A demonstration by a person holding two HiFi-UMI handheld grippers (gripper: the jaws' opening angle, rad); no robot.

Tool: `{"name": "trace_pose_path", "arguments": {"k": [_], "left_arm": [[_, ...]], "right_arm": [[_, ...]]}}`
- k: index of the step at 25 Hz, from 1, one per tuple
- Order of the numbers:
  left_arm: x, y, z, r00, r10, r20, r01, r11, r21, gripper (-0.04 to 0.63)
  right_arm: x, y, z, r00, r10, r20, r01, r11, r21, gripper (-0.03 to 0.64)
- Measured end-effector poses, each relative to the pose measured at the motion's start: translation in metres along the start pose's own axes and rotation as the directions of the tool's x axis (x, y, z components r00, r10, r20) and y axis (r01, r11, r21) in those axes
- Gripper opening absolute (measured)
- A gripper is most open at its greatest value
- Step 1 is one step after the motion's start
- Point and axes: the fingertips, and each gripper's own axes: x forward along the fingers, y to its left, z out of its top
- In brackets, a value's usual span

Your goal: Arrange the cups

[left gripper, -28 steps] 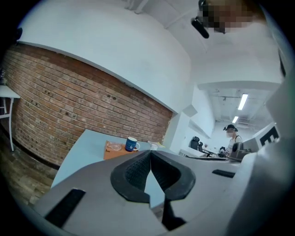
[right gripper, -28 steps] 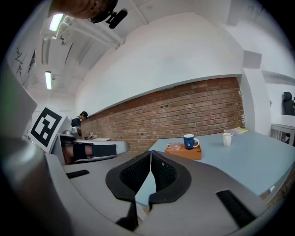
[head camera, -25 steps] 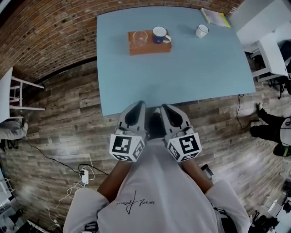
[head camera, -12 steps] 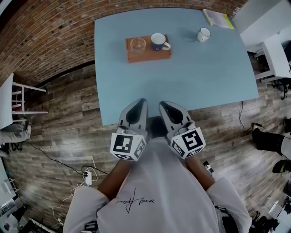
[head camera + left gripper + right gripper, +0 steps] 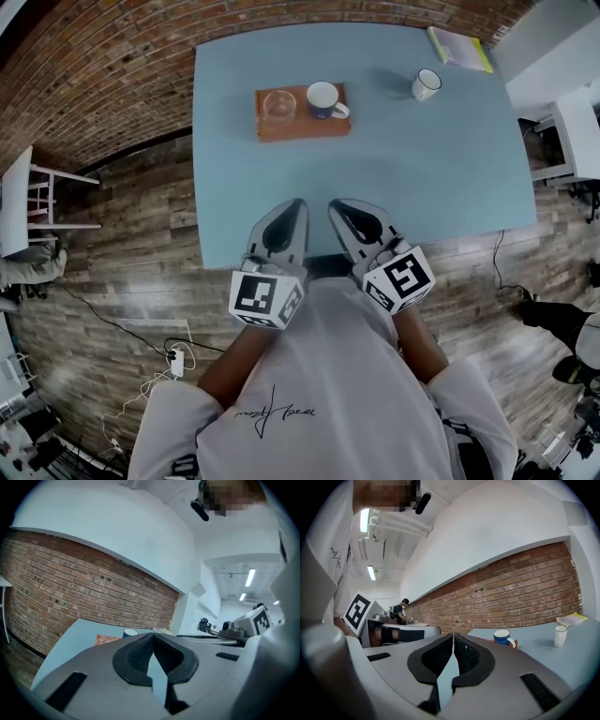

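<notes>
A wooden tray [image 5: 302, 125] lies at the far side of the light blue table [image 5: 394, 169]. On the tray stand a clear glass [image 5: 279, 104] and a blue mug [image 5: 324, 99], its handle to the right. A white mug [image 5: 425, 84] stands alone at the far right. My left gripper [image 5: 297, 203] and right gripper [image 5: 337, 204] hover side by side over the table's near edge, both shut and empty. The right gripper view shows the blue mug [image 5: 502, 637] and white mug [image 5: 560, 635] beyond its shut jaws. Beyond the left gripper's shut jaws I see the mug's rim [image 5: 130, 633] and the tray [image 5: 107, 639].
A yellow-edged book [image 5: 459, 47] lies at the table's far right corner. A white stool [image 5: 28, 187] stands to the left and white furniture [image 5: 574, 127] to the right. Cables and a power strip [image 5: 175, 360] lie on the wooden floor. A brick wall runs behind the table.
Both grippers have moved forward together, from short of the table to over its near edge. Their jaws stay shut. The cups and tray have not moved on the table.
</notes>
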Motion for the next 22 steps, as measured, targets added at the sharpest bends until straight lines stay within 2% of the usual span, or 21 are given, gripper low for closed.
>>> {"name": "trace_pose_path", "arguments": {"k": [7,13,22], "left_arm": [[0.026,-0.012,0.011,0.997,0.02,0.07,-0.023,0.999,0.039,0.009],[0.041,-0.012,0.011,0.996,0.065,0.068,-0.067,0.997,0.035,0.009],[0.061,-0.008,0.007,0.997,0.043,0.061,-0.046,0.998,0.035,0.009]], "right_arm": [[0.002,-0.029,0.013,0.996,0.09,0.021,-0.088,0.994,-0.057,0.021],[0.004,-0.042,0.011,0.99,0.139,0.012,-0.138,0.988,-0.071,0.021],[0.016,-0.066,0.004,0.989,0.15,-0.011,-0.15,0.983,-0.102,0.022]]}}
